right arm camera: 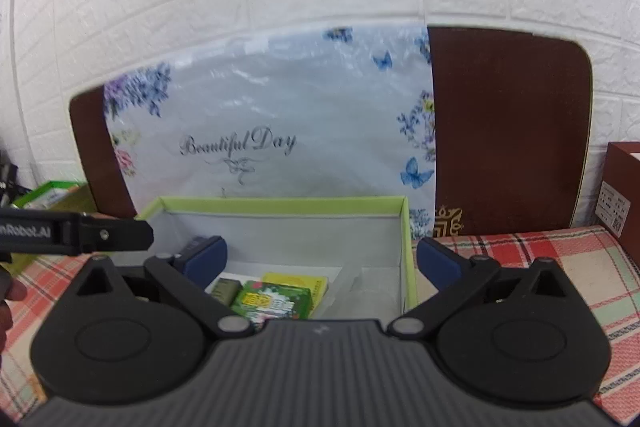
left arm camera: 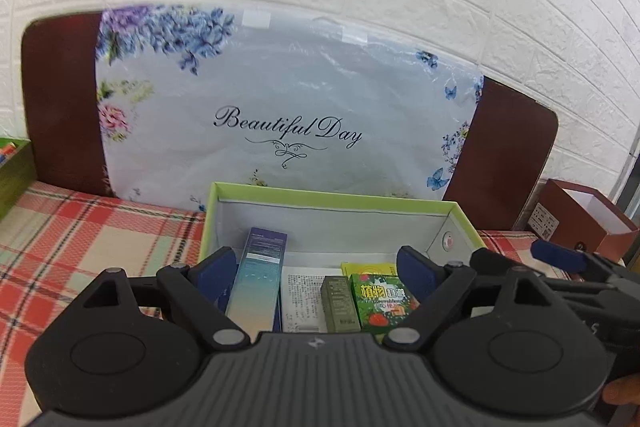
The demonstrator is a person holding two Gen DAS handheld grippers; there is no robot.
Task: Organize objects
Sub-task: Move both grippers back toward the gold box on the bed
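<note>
A green-rimmed open box (left arm camera: 332, 197) stands on the plaid cloth; it also shows in the right wrist view (right arm camera: 280, 203). Inside lie a tall blue-teal carton (left arm camera: 260, 283), a white leaflet (left arm camera: 302, 291), a small olive box (left arm camera: 340, 303), a green strawberry-print box (left arm camera: 380, 301) and a yellow packet (left arm camera: 368, 269). The green box (right arm camera: 276, 299), olive box (right arm camera: 226, 289) and yellow packet (right arm camera: 296, 281) show in the right view too. My left gripper (left arm camera: 318, 273) is open above the box, holding nothing. My right gripper (right arm camera: 320, 259) is open above the box's right part, empty.
A floral "Beautiful Day" panel (left arm camera: 288, 107) on a brown board leans on the white brick wall behind the box. A dark red open box (left arm camera: 580, 223) stands at the right. A green box (left arm camera: 12, 171) stands at the left. Red plaid cloth (left arm camera: 80, 239) covers the surface.
</note>
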